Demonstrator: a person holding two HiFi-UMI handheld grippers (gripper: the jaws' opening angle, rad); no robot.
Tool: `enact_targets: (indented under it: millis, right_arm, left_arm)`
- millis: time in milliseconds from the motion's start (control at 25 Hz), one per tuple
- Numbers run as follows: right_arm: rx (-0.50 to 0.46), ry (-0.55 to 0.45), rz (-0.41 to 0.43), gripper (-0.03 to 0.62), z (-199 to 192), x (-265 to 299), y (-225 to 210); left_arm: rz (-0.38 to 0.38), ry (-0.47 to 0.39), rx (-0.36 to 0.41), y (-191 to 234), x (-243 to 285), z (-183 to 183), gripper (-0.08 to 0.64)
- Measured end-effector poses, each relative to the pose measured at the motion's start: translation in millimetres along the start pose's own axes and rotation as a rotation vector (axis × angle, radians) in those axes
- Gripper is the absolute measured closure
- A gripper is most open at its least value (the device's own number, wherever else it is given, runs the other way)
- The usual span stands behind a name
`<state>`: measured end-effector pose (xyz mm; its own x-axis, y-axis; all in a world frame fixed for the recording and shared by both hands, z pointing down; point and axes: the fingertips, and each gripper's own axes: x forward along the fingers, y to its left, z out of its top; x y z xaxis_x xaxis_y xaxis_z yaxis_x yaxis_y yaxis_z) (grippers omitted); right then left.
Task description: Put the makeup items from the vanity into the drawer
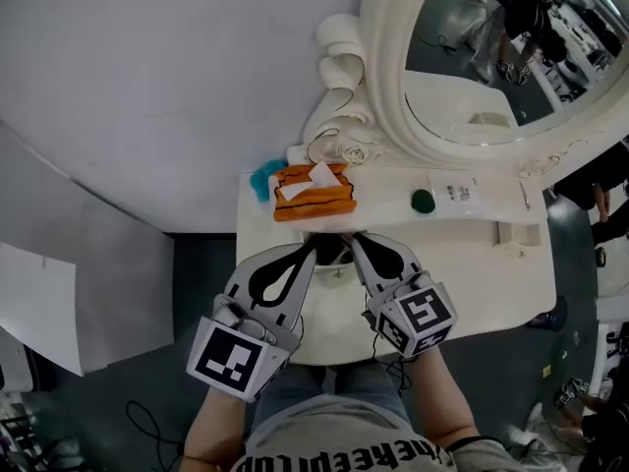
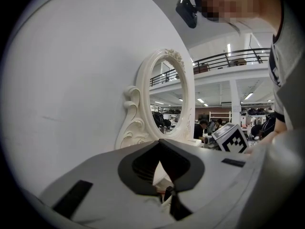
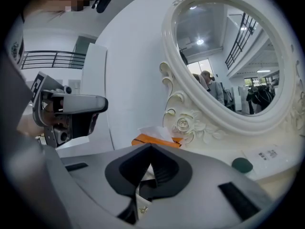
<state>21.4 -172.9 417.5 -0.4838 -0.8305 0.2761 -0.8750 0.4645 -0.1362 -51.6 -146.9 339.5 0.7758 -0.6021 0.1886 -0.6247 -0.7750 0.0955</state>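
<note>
On the white vanity's raised back shelf (image 1: 383, 203) lie a round green makeup item (image 1: 423, 201) (image 3: 242, 164) and a white printed packet (image 1: 457, 192) (image 3: 267, 154). Both grippers sit side by side over the vanity top, tips pointing at the shelf's front below the orange tissue box (image 1: 314, 195). My left gripper (image 1: 313, 249) (image 2: 159, 142) has its tips together. The tips of my right gripper (image 1: 356, 241) (image 3: 150, 148) also meet. Low behind the right jaws a small gold knob (image 3: 143, 209) shows on a white front. I cannot tell whether it is gripped.
An oval mirror (image 1: 491, 57) in a carved white frame stands behind the shelf. A teal object (image 1: 261, 180) lies left of the tissue box. The vanity top (image 1: 491, 264) stretches right of the grippers. A grey wall (image 1: 147, 87) is to the left.
</note>
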Motion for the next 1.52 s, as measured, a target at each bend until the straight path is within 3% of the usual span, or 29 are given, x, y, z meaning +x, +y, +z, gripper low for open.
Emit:
enact_targets:
  millis: [840,1000,1200,1400,1520]
  right_arm:
    - [0.009,-0.139,-0.08,0.581,52.6,-87.4,-19.7]
    - [0.002,-0.164,-0.102,0.581,61.6,-104.2,-23.6]
    - [0.003,-0.195,-0.135,0.581,71.6,-122.4,-31.0]
    - [0.003,-0.213,-0.152,0.581,76.3,-135.6,-34.7]
    - [0.003,-0.22,-0.162,0.581,78.4,-142.4,-36.5]
  left_arm:
    - [-0.169,-0.034,0.046,-71.6,40.1,21.1,0.54]
    - [-0.202,-0.076,0.084,-83.4,48.1,28.1,0.54]
    - [-0.252,-0.038,0.066,-102.1,56.8,30.5,0.54]
    - [-0.284,-0.084,0.097,-114.0,64.4,36.4,0.54]
    - [-0.307,-0.057,0.088,-122.7,67.4,35.2,0.54]
